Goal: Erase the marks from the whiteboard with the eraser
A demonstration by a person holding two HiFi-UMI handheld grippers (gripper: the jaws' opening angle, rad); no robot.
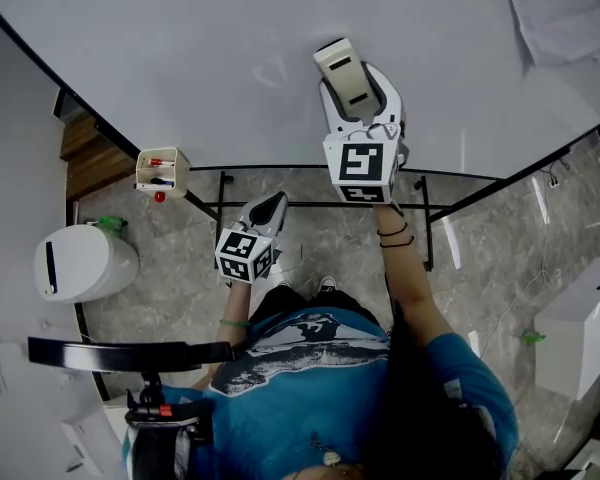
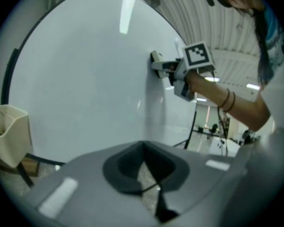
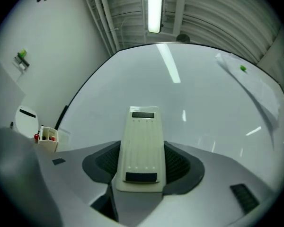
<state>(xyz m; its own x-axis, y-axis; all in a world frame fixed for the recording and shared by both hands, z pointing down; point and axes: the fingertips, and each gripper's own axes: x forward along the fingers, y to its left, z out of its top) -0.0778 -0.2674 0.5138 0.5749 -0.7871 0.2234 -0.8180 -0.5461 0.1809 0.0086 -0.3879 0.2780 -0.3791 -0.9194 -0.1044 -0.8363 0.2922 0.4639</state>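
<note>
— while you watch the head view, where's the cream plastic block eraser (image 1: 340,68)?
— i have my right gripper (image 3: 141,169) clamped on it, far end against the glossy white whiteboard (image 1: 200,48). my left gripper (image 1: 267,211) hangs lower, jaws closed on nothing.

The floor (image 1: 310,238) is grey marbled stone, with a wood patch (image 1: 85,158) beside the white wall (image 1: 10,118). A rounded white bin (image 1: 80,263) stands near it. A tube light (image 3: 154,6) shines on the ribbed ceiling (image 3: 208,13).
</note>
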